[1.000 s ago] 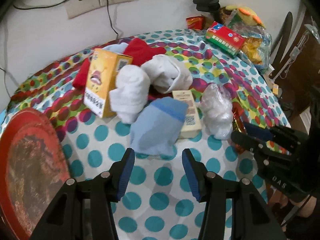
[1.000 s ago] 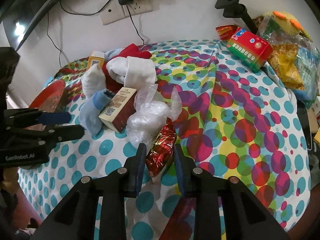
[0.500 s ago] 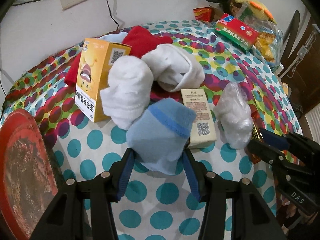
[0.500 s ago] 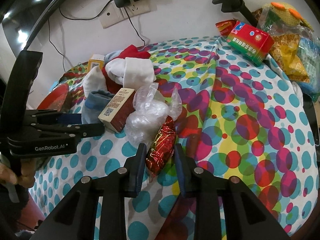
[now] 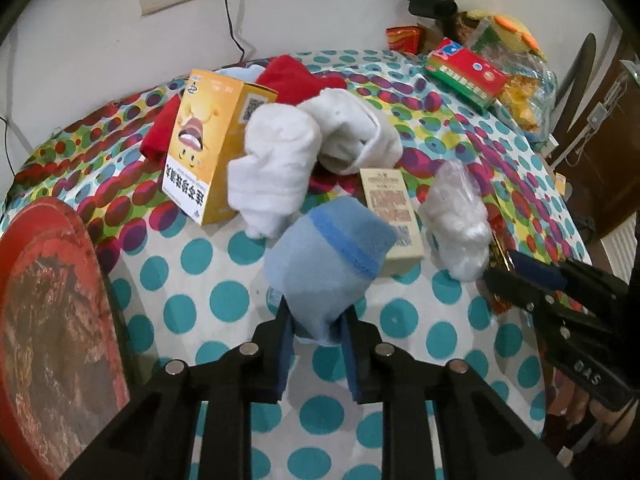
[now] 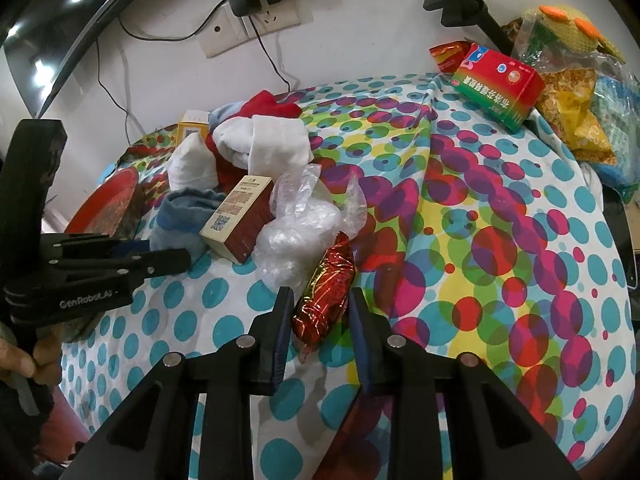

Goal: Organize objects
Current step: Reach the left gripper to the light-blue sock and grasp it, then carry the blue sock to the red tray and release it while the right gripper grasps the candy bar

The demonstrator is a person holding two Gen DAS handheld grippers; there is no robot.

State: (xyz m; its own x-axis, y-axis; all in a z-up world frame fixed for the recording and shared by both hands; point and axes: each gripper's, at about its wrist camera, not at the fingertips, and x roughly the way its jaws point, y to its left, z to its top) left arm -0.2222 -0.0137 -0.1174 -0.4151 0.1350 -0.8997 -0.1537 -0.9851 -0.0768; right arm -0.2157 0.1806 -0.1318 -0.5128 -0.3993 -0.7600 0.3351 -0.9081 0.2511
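Note:
My left gripper is shut on a light blue sock with a darker blue cuff, its near end pinched between the pads. The sock also shows in the right wrist view, beside the left gripper. My right gripper is open with a red foil packet between its fingers, lying on the dotted cloth. It appears at the right of the left wrist view. Behind lie white socks, a beige box, a clear plastic bag and an orange box.
A round red tray sits at the left table edge. A red cloth lies behind the pile. A red-green box and snack bags stand at the far right. Wall sockets with cables are behind.
My left gripper moved forward around the blue sock and closed on it. My right gripper stayed around the red foil packet, a little closer.

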